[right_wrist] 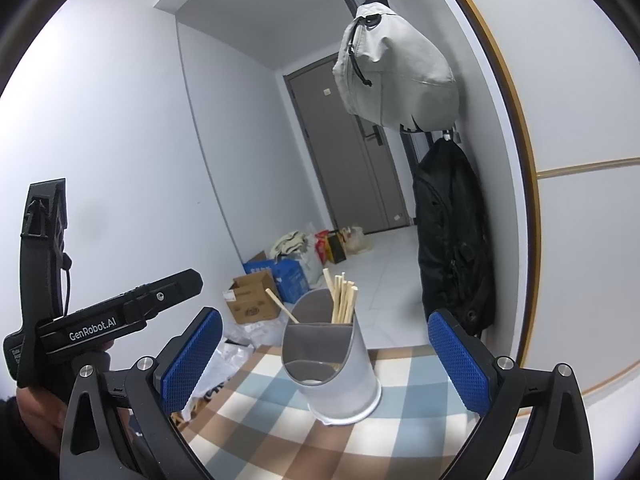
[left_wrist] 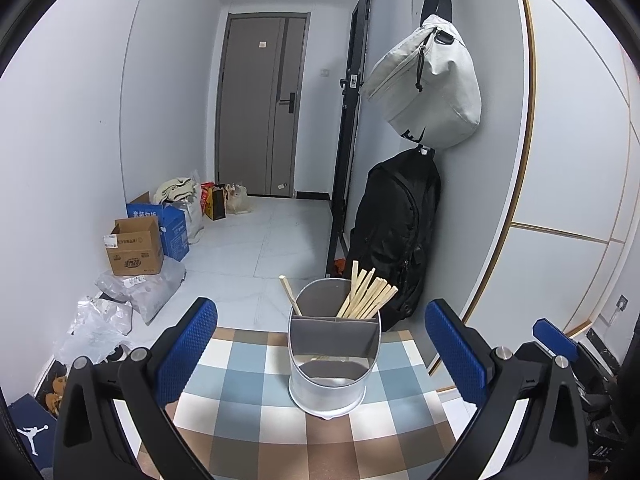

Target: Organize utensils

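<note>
The utensil holder (left_wrist: 333, 346), a grey divided cup, stands upright on the checked tablecloth (left_wrist: 248, 396) near its far edge, dead ahead at twelve o'clock of both grippers. A bundle of chopsticks (left_wrist: 368, 294) leans in its back right compartment, and a single chopstick (left_wrist: 291, 296) slants at eleven o'clock in the back left one. The left gripper (left_wrist: 322, 344) and right gripper (right_wrist: 326, 356) both hang with fingers spread wide, holding nothing. The stray stick probably belongs with the bundle: approach from above, pinch its top end, lift it straight out, and steady the light cup so it does not tip.
</note>
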Demonstrator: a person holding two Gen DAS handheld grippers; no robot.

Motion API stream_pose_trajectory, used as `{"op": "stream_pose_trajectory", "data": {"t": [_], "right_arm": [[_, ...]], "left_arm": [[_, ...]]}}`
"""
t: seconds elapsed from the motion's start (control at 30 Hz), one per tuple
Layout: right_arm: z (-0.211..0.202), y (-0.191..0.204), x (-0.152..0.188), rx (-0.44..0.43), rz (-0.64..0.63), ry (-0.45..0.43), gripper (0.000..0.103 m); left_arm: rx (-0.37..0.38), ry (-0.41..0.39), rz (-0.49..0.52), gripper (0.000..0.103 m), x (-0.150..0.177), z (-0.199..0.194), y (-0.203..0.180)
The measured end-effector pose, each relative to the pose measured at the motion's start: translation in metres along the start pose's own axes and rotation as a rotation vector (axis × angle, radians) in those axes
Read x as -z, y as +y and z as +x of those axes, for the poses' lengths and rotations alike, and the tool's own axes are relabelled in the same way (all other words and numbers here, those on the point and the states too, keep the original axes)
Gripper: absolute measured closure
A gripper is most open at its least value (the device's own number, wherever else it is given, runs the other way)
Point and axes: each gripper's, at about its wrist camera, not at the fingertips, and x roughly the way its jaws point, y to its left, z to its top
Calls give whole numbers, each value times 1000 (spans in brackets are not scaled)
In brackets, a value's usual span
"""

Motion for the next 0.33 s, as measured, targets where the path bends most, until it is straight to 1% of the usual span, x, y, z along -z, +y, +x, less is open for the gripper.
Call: {"op": "stream_pose_trajectory", "data": {"t": [0.2,0.33], "right_arm": [[0,0,0,3,0,2,0],[2,1,0,8,-3,8,0]], "left_arm": [[17,22,-2,2,2,6,3],[11,22,-13,2,3,10,5]]}}
